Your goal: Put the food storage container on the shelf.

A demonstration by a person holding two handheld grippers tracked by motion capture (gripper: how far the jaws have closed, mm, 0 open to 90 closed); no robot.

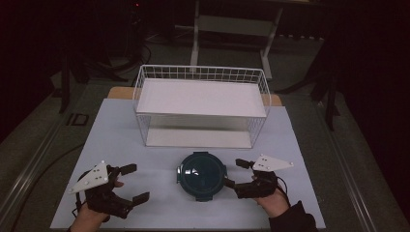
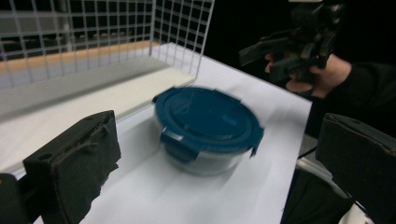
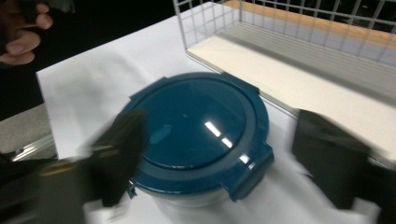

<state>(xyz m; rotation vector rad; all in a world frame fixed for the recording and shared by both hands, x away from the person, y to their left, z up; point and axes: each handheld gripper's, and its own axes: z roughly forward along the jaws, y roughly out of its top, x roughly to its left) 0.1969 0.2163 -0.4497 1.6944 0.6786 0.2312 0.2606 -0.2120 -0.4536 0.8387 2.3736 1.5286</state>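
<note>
A round clear container with a dark teal clip-on lid (image 1: 200, 175) stands on the white table sheet (image 1: 116, 135), just in front of the wire basket. My right gripper (image 1: 235, 173) is at the container's right side, open; in the right gripper view (image 3: 224, 151) its blurred jaws stand wide on either side of the lid's (image 3: 196, 126) near edge. My left gripper (image 1: 137, 182) is open and holds nothing, a short way left of the container. Between its spread jaws, the left gripper view (image 2: 219, 140) looks at the container (image 2: 208, 121) and, farther off, the right gripper (image 2: 289, 51).
A white wire basket (image 1: 200, 72) holding a white board stands at the back of the sheet, close behind the container; its mesh (image 2: 177, 28) (image 3: 299, 28) is near both grippers. A wooden strip edges the table behind it. Dark floor and furniture legs surround the table.
</note>
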